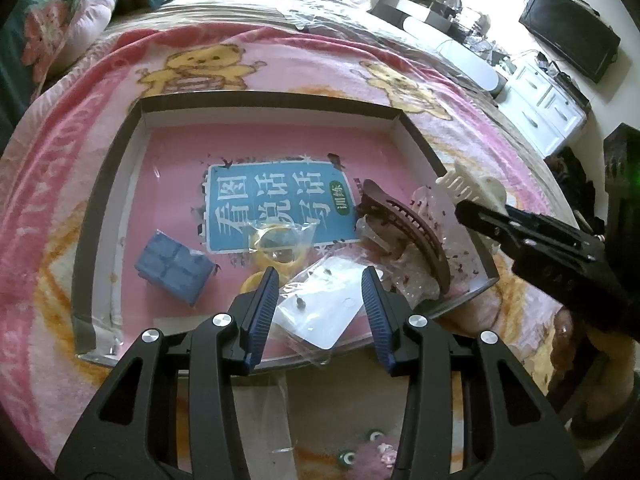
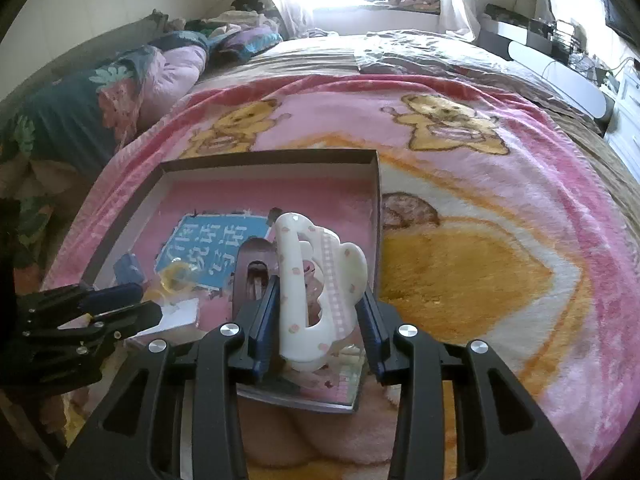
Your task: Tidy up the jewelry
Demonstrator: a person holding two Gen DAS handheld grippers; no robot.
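A shallow cardboard box [image 1: 116, 216] with a pink floor and a blue label lies on the bed. Inside are a small blue case [image 1: 174, 272], yellow rings in a clear bag [image 1: 276, 248] and a brown claw clip [image 1: 408, 232]. My left gripper [image 1: 320, 276] is over the box's near edge, shut on a clear bag with a white earring card [image 1: 316, 312]. My right gripper [image 2: 320, 288] is shut on a white claw clip with pink dots [image 2: 316, 280], held above the box's near right corner. The left wrist view shows that right gripper [image 1: 464, 210] and the white clip [image 1: 476, 184] at the right.
The box [image 2: 376, 200] rests on a pink blanket with yellow bears [image 2: 480, 240]. A few loose green beads [image 1: 348, 458] lie on the blanket near me. Bunched bedding [image 2: 120, 92] is at the far left. A white cabinet [image 1: 548, 108] and a dark screen [image 1: 568, 32] stand on the right.
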